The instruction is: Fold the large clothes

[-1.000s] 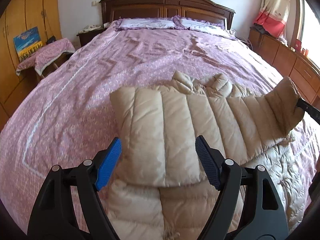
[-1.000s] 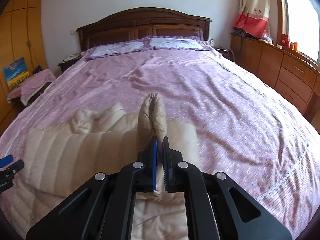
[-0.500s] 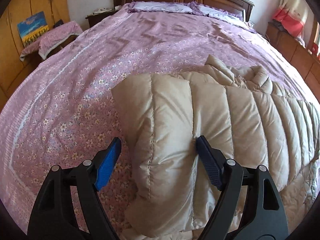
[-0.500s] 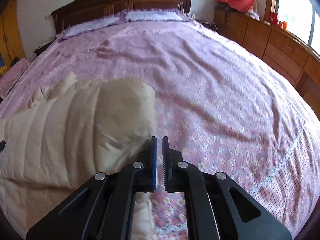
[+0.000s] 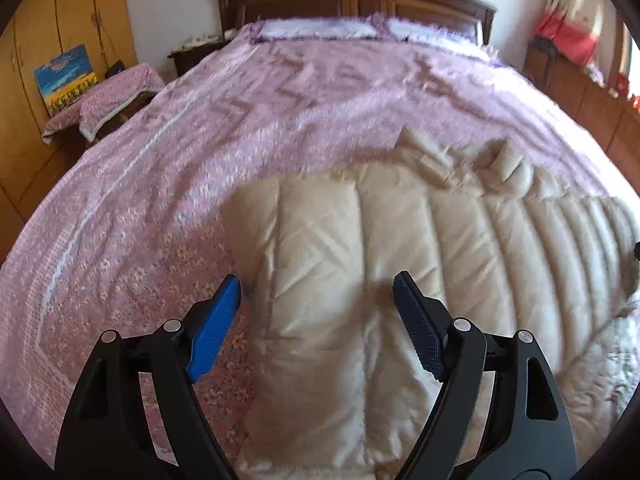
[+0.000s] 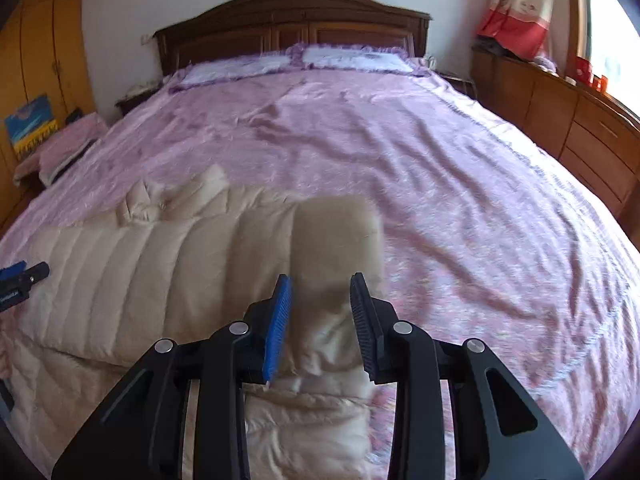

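Note:
A beige quilted down jacket (image 5: 400, 264) lies on the pink bedspread, its sleeves folded across the body. It also shows in the right wrist view (image 6: 192, 272). My left gripper (image 5: 316, 320) is open and empty, above the left folded edge of the jacket. My right gripper (image 6: 320, 320) is open and empty, just above the sleeve end (image 6: 336, 232) at the jacket's right side. The left gripper's tip (image 6: 20, 276) shows at the left edge of the right wrist view.
The big bed (image 6: 400, 140) has a wooden headboard (image 6: 288, 20) and pillows (image 6: 352, 58) at the far end. A wooden dresser (image 6: 560, 120) runs along the right. A low covered stool (image 5: 116, 92) and wardrobe (image 5: 48, 40) stand on the left.
My right gripper opened and let go of the sleeve, which now lies flat on the jacket. Both grippers pulled back and up slightly. The left gripper stayed open.

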Demonstrator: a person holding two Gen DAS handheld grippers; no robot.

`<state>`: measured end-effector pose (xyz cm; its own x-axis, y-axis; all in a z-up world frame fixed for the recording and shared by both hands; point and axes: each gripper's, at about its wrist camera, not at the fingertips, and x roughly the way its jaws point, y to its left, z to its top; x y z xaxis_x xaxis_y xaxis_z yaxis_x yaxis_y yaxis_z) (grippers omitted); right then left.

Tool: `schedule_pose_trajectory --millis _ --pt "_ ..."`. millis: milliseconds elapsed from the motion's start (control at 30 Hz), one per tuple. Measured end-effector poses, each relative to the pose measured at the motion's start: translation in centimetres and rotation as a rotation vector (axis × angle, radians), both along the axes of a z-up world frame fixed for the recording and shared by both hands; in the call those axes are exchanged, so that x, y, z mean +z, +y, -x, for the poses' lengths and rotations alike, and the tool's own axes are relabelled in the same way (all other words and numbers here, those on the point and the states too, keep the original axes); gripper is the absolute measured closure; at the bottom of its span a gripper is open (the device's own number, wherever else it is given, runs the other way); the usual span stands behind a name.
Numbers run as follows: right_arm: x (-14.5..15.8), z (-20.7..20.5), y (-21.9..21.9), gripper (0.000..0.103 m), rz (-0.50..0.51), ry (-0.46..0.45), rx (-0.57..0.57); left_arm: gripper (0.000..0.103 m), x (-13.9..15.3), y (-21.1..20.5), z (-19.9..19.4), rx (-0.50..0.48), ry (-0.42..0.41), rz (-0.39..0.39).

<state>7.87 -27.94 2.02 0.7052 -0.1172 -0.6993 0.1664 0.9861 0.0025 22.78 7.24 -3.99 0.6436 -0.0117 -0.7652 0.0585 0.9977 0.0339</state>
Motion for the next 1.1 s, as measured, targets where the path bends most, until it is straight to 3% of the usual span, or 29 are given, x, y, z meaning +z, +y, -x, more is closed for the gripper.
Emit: schedule_pose_trajectory --millis 233,533,567,600,633,800,1100 --pt "-4.3 -2.4 -1.5 0.062 -0.034 0.09 -0.01 0.011 -3.0 1.0 -1.4 0.032 0.042 0.101" --pt "-5.3 -2.6 -1.8 0.056 -0.053 0.082 -0.017 0.009 -3.6 0.8 -1.6 0.041 0.046 0.12" --pt "-5.0 -2.4 -2.0 0.052 -0.059 0.078 -0.021 0.009 -3.3 0.9 -1.4 0.042 0.045 0.123" --pt "-4.7 -2.1 -2.1 0.024 -0.055 0.078 -0.037 0.009 -2.9 0.9 -1.1 0.041 0.044 0.117" --pt "-4.5 -1.9 -2.4 0.005 -0.038 0.085 -0.072 0.009 -2.5 1.0 -0.7 0.038 0.043 0.104" --pt "-3.2 0.7 -4.7 0.006 -0.137 0.056 -0.113 0.009 0.4 1.8 1.7 0.015 0.018 0.099" --pt "-0.5 8.0 -4.4 0.006 -0.121 0.02 -0.065 0.009 3.6 2.9 7.9 0.003 0.013 0.145"
